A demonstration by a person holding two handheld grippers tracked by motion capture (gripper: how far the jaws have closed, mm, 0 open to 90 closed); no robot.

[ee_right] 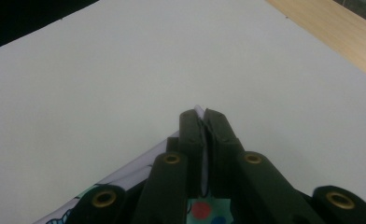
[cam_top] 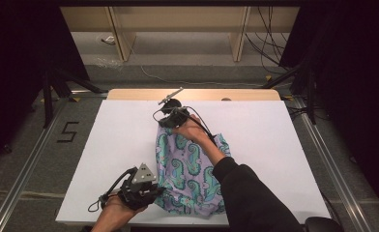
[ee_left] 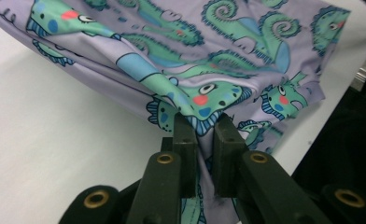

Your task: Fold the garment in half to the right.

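Spreading under everything is the white table top point(cam_top: 120, 159), with a strip of bare wood point(cam_top: 192, 94) along its far edge. On it, between your two hands, lies the lilac cloth point(cam_top: 190, 174) printed with green seahorses, rumpled and stretched from the near edge toward the middle of the table.

Your right arm, in a dark sleeve point(cam_top: 248, 193), comes in from the bottom and reaches forward across the cloth, so that your right hand point(cam_top: 192, 129) sits at the cloth's far end with the right gripper point(cam_top: 170, 116) pointing away from you. Seen in the right gripper view, its jaws are pressed almost together on a thin corner of the cloth point(ee_right: 199, 112), which peeps out past the tips, with bare white table beyond.

Your left hand point(cam_top: 117, 210) stays low at the near edge, wrist turned so that the left gripper point(cam_top: 146, 188), with its grey three-cornered plate point(cam_top: 144, 174) on top, points to the right into the cloth's near side. In the left gripper view its jaws are closed on a bunched fold of the cloth point(ee_left: 204, 105); a narrow gap remains between them, packed with fabric, and the cloth drapes away above.
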